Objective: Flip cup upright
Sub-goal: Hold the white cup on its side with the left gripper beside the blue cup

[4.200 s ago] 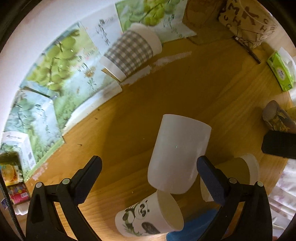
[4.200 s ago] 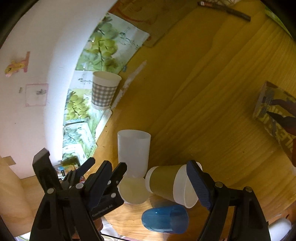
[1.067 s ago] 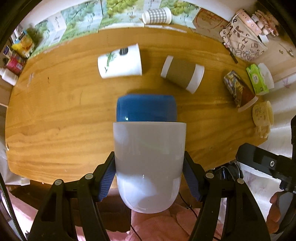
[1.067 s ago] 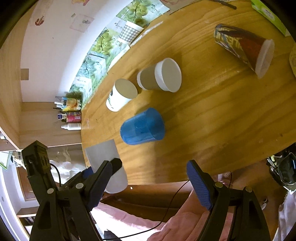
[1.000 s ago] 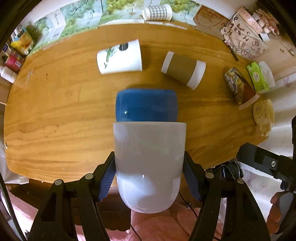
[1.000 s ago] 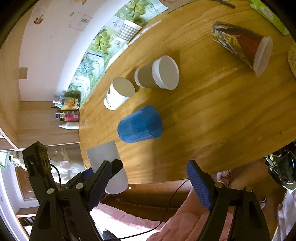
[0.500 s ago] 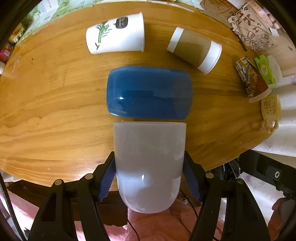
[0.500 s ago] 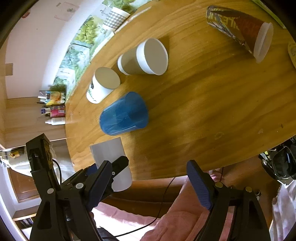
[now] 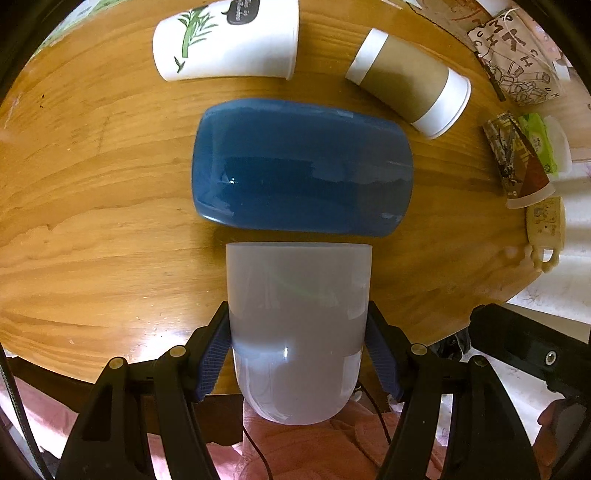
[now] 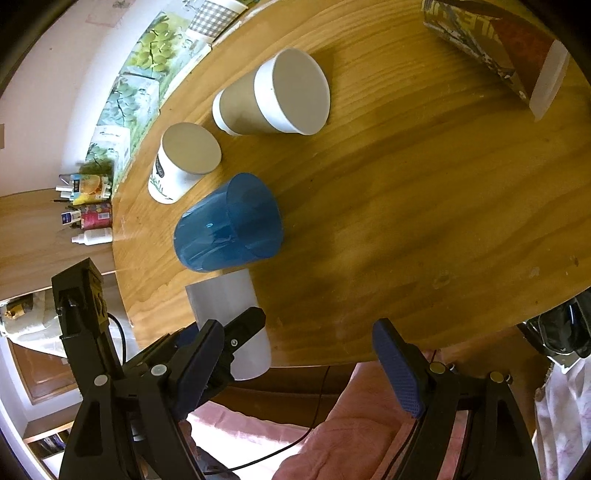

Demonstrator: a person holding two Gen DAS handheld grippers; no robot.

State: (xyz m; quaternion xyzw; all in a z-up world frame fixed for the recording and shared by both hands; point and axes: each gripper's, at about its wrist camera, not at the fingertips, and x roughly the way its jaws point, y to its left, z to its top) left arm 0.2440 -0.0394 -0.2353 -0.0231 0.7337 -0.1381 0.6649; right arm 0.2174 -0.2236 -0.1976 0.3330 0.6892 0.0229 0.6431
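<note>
My left gripper [image 9: 298,343] is shut on a frosted white plastic cup [image 9: 295,325], gripping its sides near the rounded base, with the rim pointing away toward the table. The cup is held over the near edge of the wooden table [image 9: 74,229], just short of a blue plastic cup [image 9: 301,171] that lies on its side. In the right wrist view the white cup [image 10: 229,306] shows at lower left with the left gripper's fingers [image 10: 243,328] on it. My right gripper [image 10: 306,365] is open and empty, beyond the table's near edge.
A white paper cup with a leaf print [image 9: 225,40] and a brown-banded paper cup [image 9: 410,96] lie on their sides behind the blue cup [image 10: 229,225]. A patterned cup [image 10: 495,48] lies at far right. Cartons and a checked cup [image 10: 210,16] line the wall.
My left gripper took the white cup off the table, and over the last second has carried it lower and closer to the blue cup. The right gripper has stayed open.
</note>
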